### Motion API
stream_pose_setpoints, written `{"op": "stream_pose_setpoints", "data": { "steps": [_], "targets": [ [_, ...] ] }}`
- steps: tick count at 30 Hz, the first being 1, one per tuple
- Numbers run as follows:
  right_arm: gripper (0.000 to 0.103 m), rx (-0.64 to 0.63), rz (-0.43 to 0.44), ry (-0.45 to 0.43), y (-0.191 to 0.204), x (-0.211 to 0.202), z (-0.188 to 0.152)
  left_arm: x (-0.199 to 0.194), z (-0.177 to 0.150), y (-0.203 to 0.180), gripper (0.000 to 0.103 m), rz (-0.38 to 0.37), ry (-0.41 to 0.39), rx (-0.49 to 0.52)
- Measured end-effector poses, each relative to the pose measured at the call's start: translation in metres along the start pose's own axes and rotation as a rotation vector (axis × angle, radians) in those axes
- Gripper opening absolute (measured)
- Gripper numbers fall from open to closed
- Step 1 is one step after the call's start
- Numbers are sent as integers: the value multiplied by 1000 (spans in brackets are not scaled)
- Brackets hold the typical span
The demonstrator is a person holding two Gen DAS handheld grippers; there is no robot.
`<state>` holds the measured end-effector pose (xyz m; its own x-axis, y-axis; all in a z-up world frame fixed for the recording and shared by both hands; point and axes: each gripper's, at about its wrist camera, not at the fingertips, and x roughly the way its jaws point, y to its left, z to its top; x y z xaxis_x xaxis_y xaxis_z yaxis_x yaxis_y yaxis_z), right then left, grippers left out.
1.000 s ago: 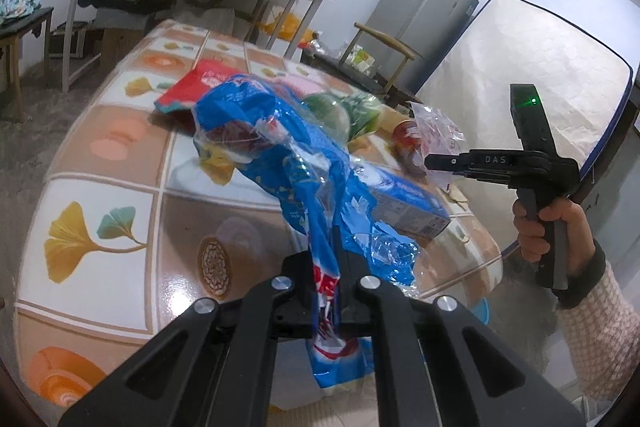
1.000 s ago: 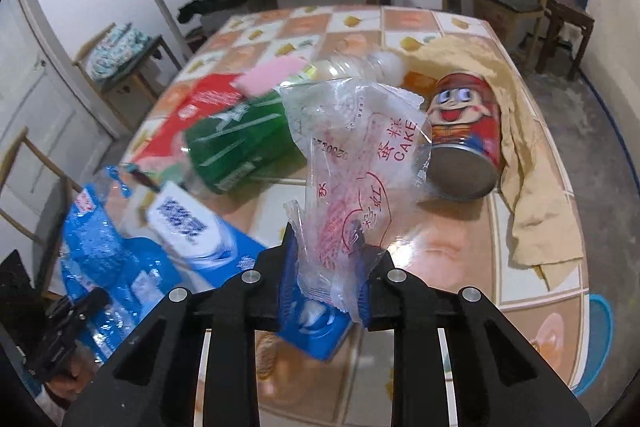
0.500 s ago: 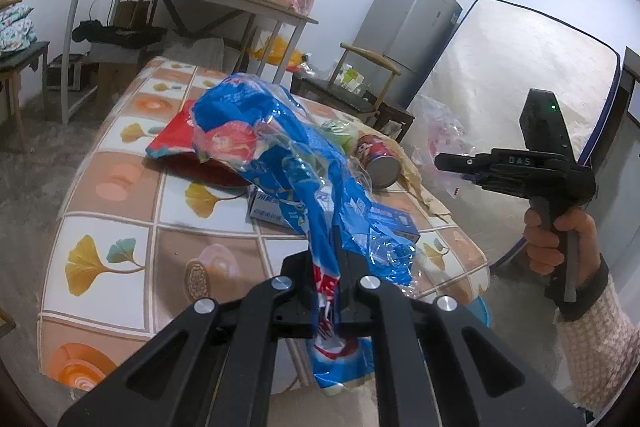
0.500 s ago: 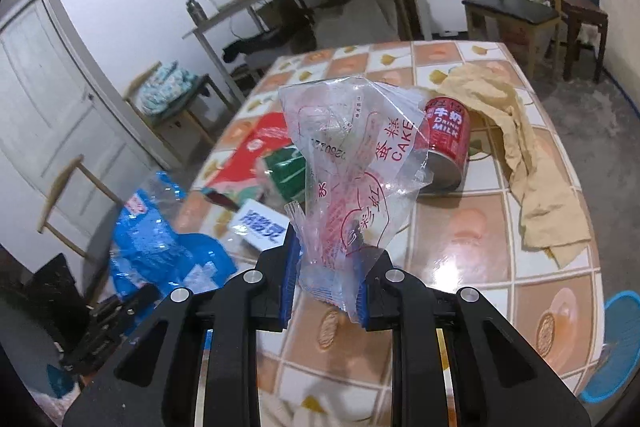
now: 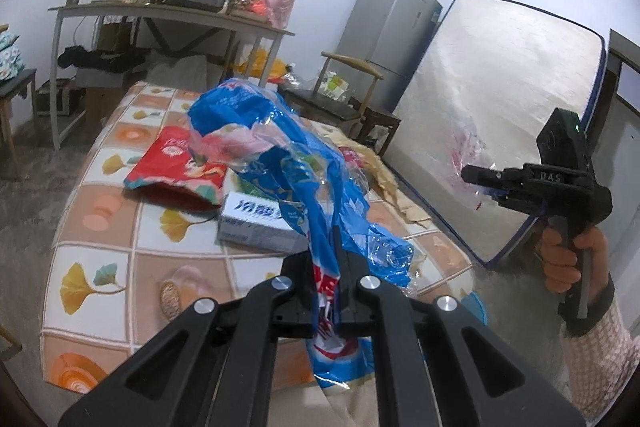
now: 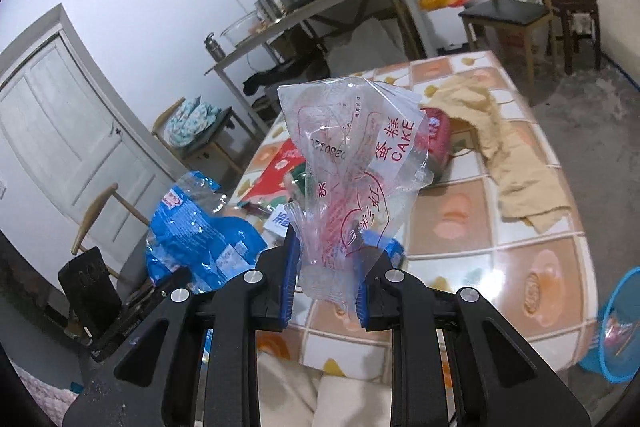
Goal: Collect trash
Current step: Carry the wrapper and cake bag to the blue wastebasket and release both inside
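Each wrist camera looks forward and down past its claw; both share the tiled surface (image 5: 100,239) ahead.

Lifted up and back from the table (image 6: 520,227) w/ both bags: blue wrapper (image 5: 296,163) in left gripper (image 5: 335,291), clear cake bag (image 6: 352,163) in right gripper (image 6: 328,275). Table now farther off in both views, more room and floor visible.

Black right gripper (image 5: 480,179) marked "DAS", green light; checked sleeve (image 5: 604,359), dark cuff.
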<state>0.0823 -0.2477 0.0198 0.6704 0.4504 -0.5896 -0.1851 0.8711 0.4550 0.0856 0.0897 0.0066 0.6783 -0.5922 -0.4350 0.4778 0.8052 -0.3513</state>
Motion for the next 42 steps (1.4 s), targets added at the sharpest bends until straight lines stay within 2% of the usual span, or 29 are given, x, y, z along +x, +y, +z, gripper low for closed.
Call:
{"op": "stream_pose_setpoints", "data": {
  "steps": [5, 11, 14, 23, 29, 33, 37, 42],
  "targets": [
    [22, 23, -57, -50, -16, -28, -11, 6, 13, -21, 4, -47, -4, 36],
    [22, 98, -125, -103, -49, -62, -24, 34, 32, -58, 4, -142, 13, 86],
    [22, 150, -179, -136, -72, -84, -31, 55, 40, -83, 4, -191, 29, 131],
    [22, 327, -362, -230, -143, -146, -67, 148, 55, -179, 4, -369, 168, 231],
    [22, 483, -460, -266, -198, -172, -104, 221, 45, -252, 4, -471, 307, 273],
    [22, 578, -478, -269, -231, -177, -127, 274, 24, -303, 4, -507, 431, 309],
    [22, 682, -493, -256, -266, -174, -152, 330, -7, -345, 4, -483, 587, 338],
    [22, 796, -501, -235, -307, -166, -178, 397, -60, -394, 4, -415, 739, 434]
  ]
}}
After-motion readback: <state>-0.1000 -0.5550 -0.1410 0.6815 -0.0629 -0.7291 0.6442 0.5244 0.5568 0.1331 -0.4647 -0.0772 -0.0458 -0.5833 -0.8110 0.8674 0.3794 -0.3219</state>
